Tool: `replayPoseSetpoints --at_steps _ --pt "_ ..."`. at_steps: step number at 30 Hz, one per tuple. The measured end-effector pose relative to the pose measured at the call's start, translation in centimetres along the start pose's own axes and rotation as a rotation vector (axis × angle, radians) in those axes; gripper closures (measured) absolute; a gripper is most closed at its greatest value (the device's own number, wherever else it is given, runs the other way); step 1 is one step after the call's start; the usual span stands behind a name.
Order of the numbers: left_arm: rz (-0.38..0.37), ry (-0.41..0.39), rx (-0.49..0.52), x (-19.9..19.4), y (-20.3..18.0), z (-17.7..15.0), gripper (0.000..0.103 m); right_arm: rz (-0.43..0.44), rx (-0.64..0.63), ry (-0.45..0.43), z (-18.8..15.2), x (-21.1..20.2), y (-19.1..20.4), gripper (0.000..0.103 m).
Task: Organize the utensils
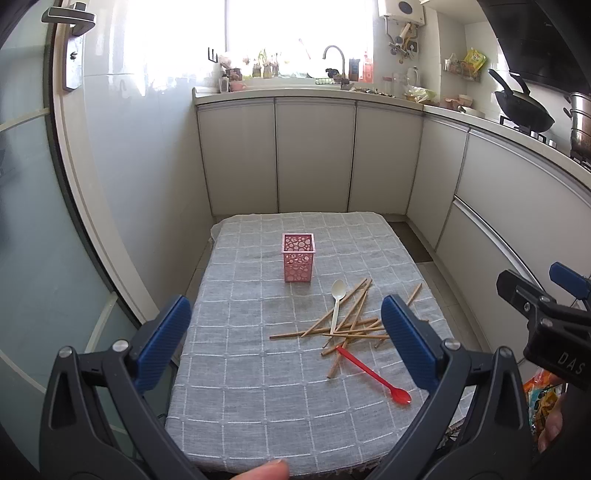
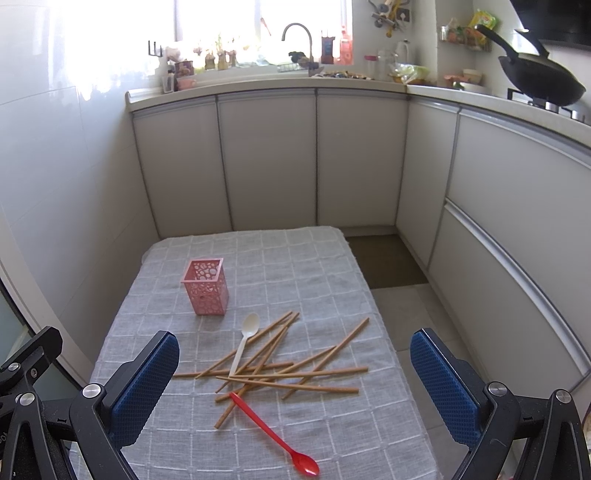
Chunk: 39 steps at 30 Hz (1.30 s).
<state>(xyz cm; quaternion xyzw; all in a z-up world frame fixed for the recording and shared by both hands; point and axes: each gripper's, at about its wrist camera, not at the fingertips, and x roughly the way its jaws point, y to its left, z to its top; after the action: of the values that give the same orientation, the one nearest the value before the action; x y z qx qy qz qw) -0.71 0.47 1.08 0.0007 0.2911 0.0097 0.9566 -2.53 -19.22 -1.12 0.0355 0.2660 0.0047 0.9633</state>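
Left gripper [image 1: 286,339]: jaws spread wide, blue pads well apart, nothing between them and nothing touched. It hangs above the near part of the table, clear of the cloth.

Right gripper [image 2: 293,384]: jaws likewise spread wide, empty, no contact with anything. It also hangs above the near end of the table.

Task items, relative to the left gripper: pink holder [image 1: 298,257] stands upright ahead of the gripper, beyond the fingertips and roughly on its centre line, apart from the utensils. Chopsticks [image 1: 347,325] lie in a loose crossed heap ahead and toward the right finger; part of the heap is hidden behind that finger's pad. White spoon [image 1: 336,302] lies across the heap, bowl pointing away. Red spoon [image 1: 373,374] lies nearest the gripper, just inside the right finger, bowl toward the near table edge, handle tip touching the heap.

Relative to the right gripper: pink holder [image 2: 205,287] is ahead and to the left; chopsticks [image 2: 280,365] lie between the two fingers, fully visible; white spoon [image 2: 243,347] on the heap's left side; red spoon [image 2: 275,434] closest, between the fingers.

View differences: left wrist view shows the right gripper body at its right edge, a fingertip [image 1: 264,470] at the bottom edge, and a door handle [image 1: 70,16] upper left. Right wrist view shows part of the left gripper frame at its left edge, and the bare floor right of the grey checked tablecloth [image 2: 314,273].
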Motion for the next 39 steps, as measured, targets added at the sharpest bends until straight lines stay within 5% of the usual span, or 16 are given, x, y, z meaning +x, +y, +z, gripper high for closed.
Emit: replayPoseSetpoints --at_steps 16,26,32,39 --pt "0.017 0.012 0.006 1.2 0.0 0.2 0.001 -0.015 0.007 0.006 0.8 0.2 -0.8 0.0" --pt "-0.049 0.047 0.059 7.0 -1.2 1.7 0.001 0.037 0.045 0.16 3.4 7.6 -3.3 0.0" --pt "-0.109 0.224 0.102 13.8 -2.6 2.2 0.001 -0.027 0.109 0.306 4.0 15.2 -6.4 0.0" --pt "-0.177 0.45 0.126 23.3 -5.1 1.0 0.001 -0.081 0.166 0.48 1.0 23.5 -9.5 0.0"
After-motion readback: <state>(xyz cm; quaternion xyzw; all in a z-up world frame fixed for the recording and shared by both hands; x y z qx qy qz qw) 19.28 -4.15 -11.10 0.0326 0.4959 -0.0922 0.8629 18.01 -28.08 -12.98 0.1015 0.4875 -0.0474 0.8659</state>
